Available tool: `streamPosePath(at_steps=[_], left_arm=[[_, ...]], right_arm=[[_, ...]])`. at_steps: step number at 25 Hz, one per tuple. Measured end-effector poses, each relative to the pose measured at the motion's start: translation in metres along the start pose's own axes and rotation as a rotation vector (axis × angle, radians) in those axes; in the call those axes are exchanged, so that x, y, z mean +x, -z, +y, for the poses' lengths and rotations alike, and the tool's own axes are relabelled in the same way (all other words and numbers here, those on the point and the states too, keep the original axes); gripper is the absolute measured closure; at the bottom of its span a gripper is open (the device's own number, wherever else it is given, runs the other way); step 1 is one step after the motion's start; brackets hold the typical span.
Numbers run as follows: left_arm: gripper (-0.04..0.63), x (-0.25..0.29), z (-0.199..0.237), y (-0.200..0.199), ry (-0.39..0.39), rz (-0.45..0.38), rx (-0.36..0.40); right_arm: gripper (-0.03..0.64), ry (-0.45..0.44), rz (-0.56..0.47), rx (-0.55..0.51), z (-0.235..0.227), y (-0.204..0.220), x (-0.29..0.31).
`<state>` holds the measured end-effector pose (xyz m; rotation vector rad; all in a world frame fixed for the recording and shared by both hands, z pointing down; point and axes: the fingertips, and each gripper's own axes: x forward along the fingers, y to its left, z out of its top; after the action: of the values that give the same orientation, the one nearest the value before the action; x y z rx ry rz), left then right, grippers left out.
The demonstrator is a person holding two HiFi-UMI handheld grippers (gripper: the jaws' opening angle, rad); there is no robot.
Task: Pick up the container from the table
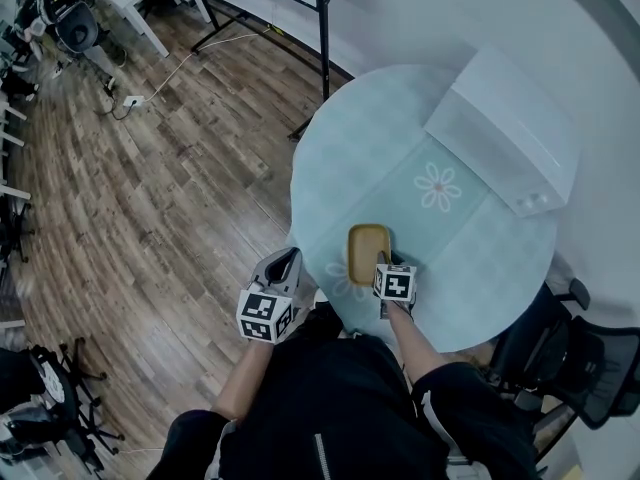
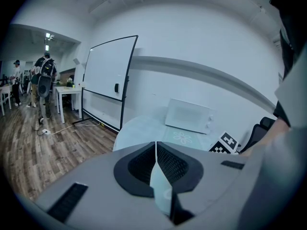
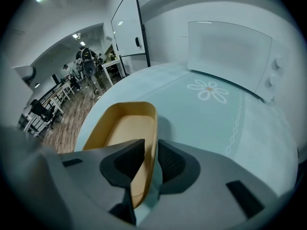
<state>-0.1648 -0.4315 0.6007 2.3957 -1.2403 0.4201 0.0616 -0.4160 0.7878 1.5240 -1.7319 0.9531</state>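
A shallow yellow container (image 1: 368,251) lies near the front edge of the round table (image 1: 370,138) with its pale blue cloth. My right gripper (image 1: 385,264) is at the container's near right corner. In the right gripper view the container (image 3: 120,128) has its right wall between the two jaws, and the right gripper (image 3: 151,151) is shut on that wall. My left gripper (image 1: 289,260) hangs off the table's left edge over the wooden floor. In its own view the left gripper (image 2: 156,150) has its pads pressed together with nothing between them.
A white microwave (image 1: 505,133) stands at the table's far right, beside a flower print (image 1: 438,186) on the cloth. A whiteboard stand (image 1: 320,28) is behind the table. A black office chair (image 1: 570,358) sits at the right. People (image 2: 43,80) stand far across the room.
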Motion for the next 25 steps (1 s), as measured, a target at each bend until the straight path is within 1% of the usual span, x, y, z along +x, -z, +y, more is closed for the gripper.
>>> streamPosePath(at_steps=[3, 8, 12, 15, 20, 25], left_arm=[[0.572, 0.001, 0.003, 0.001, 0.006, 0.002, 0.0], [0.572, 0.006, 0.005, -0.001, 0.027, 0.002, 0.005], [0.572, 0.008, 0.002, -0.002, 0.055, 0.006, 0.01], [0.572, 0.014, -0.005, -0.003, 0.083, 0.009, 0.023], [0.572, 0.023, -0.022, -0.005, 0.127, 0.016, 0.039], [0.572, 0.031, -0.046, -0.012, 0.162, 0.011, 0.063]], right_arm=[[0.517, 0.002, 0.024, 0.012, -0.001, 0.005, 0.004], [0.578, 0.014, 0.042, 0.019, -0.002, 0.009, 0.005], [0.586, 0.009, 0.039, 0.036, 0.0, 0.01, -0.003], [0.589, 0.01, 0.027, 0.041, -0.002, 0.007, -0.01], [0.589, 0.015, 0.001, 0.118, -0.011, 0.005, -0.035], [0.589, 0.01, -0.05, 0.159, -0.024, -0.008, -0.066]])
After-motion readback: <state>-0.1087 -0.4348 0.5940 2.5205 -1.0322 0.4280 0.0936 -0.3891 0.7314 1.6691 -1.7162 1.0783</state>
